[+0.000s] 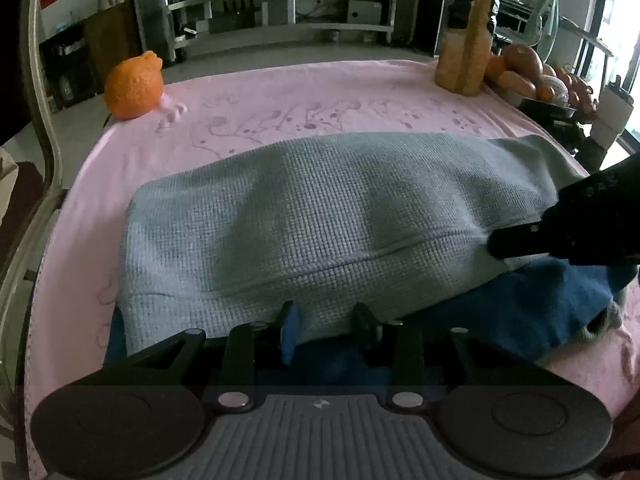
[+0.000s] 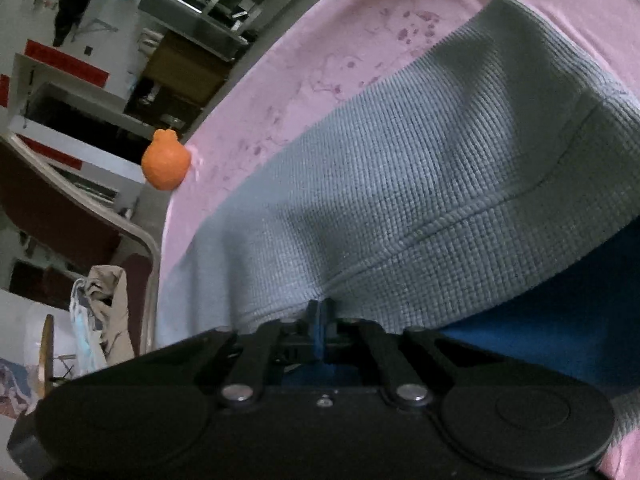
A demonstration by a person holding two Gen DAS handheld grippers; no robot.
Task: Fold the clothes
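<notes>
Only in the left wrist view are the tall tan bottle-shaped object (image 1: 466, 36) and the pile of orange and brown fruit (image 1: 536, 76) at the far right of the table seen; only in the right wrist view is a chair draped with crumpled cloths (image 2: 104, 312) shown. One grey waffle-knit garment (image 1: 320, 216) is spread across the pink flower-printed tablecloth (image 1: 280, 96), its stitched hem raised above one dark blue garment (image 1: 532, 312) lying beneath. One orange round toy (image 1: 134, 88) is seen at the far left corner. The left gripper (image 1: 326, 320) is held with jaws apart at the grey hem, gripping nothing clearly. The right gripper (image 2: 320, 314) is closed tightly on the hem.
</notes>
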